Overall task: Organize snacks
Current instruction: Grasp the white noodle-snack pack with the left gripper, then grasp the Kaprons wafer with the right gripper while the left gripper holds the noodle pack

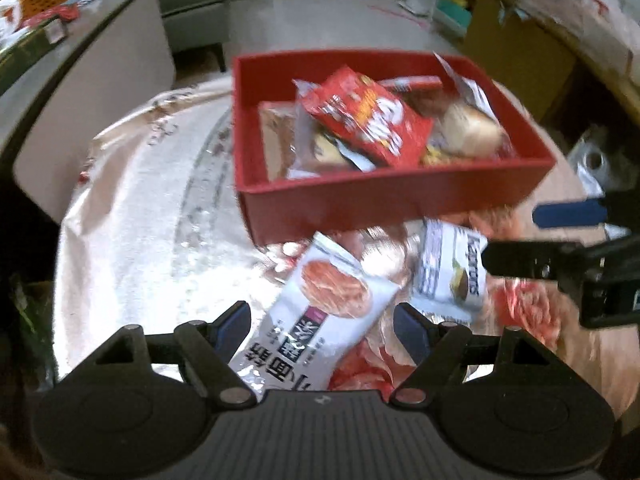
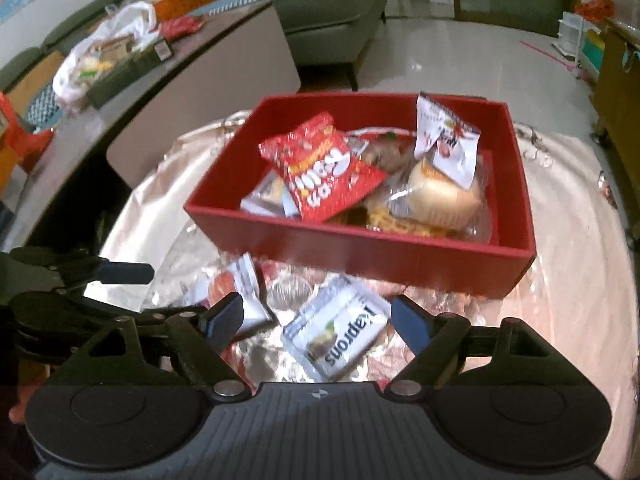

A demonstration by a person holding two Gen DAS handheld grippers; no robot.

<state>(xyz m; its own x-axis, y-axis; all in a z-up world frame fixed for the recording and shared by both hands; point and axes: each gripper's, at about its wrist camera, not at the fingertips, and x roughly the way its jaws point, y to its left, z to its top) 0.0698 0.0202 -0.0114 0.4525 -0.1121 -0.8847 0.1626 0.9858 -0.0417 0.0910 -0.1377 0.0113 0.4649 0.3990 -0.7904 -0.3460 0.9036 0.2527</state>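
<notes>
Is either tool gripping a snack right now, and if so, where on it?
Nothing is held. The left tool is open around the white packet with the red disc picture; the right tool is open over the white Kaprons packet.

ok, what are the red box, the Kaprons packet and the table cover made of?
Red box: looks like rigid card or plastic with a matte finish; flat straight walls, no glare.
Kaprons packet: glossy plastic or foil film; crinkled, catches highlights.
Table cover: shiny sheet, probably vinyl or satin-like cloth; strong sheen and wrinkles, printed flowers. Can't tell which.
</notes>
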